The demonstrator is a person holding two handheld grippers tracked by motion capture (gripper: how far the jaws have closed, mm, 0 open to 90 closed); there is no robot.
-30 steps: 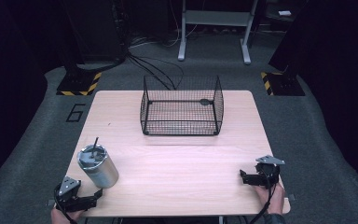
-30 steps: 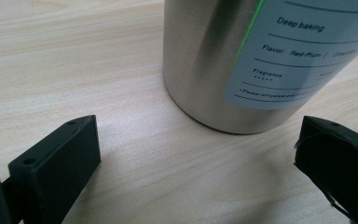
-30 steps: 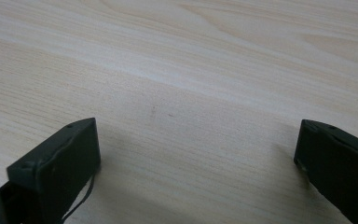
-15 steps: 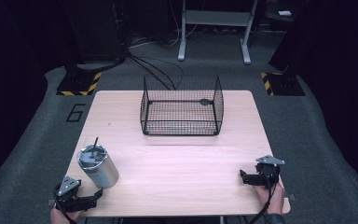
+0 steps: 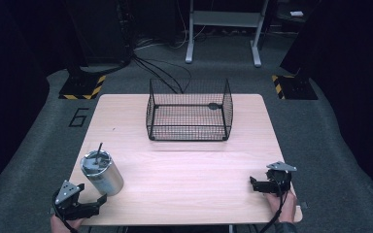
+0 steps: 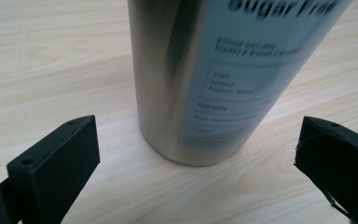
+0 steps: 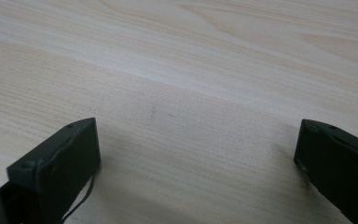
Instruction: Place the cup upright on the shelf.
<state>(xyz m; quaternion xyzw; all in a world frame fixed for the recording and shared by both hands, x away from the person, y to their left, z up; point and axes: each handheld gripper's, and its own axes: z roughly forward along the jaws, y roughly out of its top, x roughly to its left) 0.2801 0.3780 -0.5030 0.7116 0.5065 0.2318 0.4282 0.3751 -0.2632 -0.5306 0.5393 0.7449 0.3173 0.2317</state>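
Note:
A steel tumbler (image 5: 102, 172) with a lid and a black straw stands upright near the table's front left corner. Its metal wall and pale printed label (image 6: 205, 79) rise just ahead of the left gripper's jaws. My left gripper (image 5: 94, 203) rests at the front left edge, open, just short of the tumbler's base with nothing between its jaws. My right gripper (image 5: 253, 184) lies at the front right of the table, open over bare wood (image 7: 191, 93). A black wire basket (image 5: 189, 110) stands empty at the far middle of the table.
The wooden table (image 5: 184, 170) sits on a dark carpeted floor marked with a 6 (image 5: 79, 117). Cables (image 5: 160, 70) and a metal stand's legs (image 5: 223, 34) lie beyond the far edge. Yellow-black striped feet (image 5: 82, 87) flank the far corners.

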